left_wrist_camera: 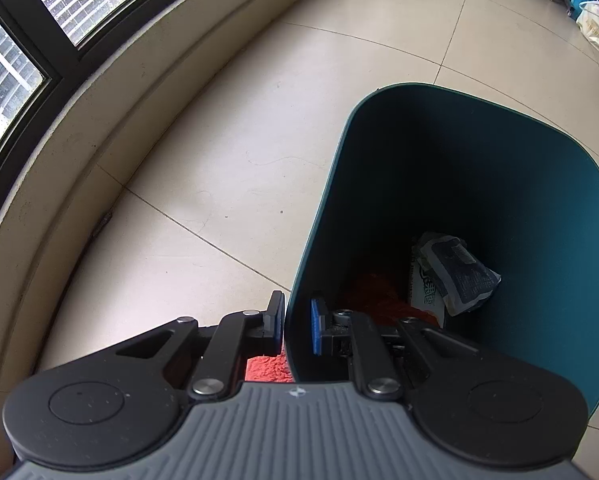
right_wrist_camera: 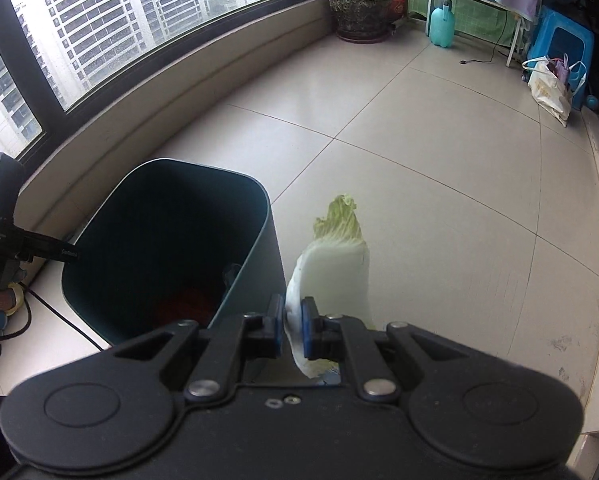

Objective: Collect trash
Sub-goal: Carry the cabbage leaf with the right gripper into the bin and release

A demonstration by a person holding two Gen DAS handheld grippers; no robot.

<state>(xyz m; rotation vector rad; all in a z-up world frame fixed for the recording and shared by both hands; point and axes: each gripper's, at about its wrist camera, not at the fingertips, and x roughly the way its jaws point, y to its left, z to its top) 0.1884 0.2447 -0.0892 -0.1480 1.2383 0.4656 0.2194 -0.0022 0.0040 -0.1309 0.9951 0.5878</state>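
Ribbed cabbage leaf, smooth bin

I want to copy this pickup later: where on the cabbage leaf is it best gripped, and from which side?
Grip the thick white stalk end of the cabbage leaf, coming from the cut base with one pad on each flat face. That part looks firm and slab-like; the frilly green tip would likely tear. The right gripper holds it just so, beside the bin.

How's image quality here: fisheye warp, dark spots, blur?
Left wrist: strong barrel warp bends the window sill; the bin interior is deep in shadow, though the wrapper stays readable. Right wrist: same warp; the window is bright; the cabbage leaf is sharp, no motion blur.
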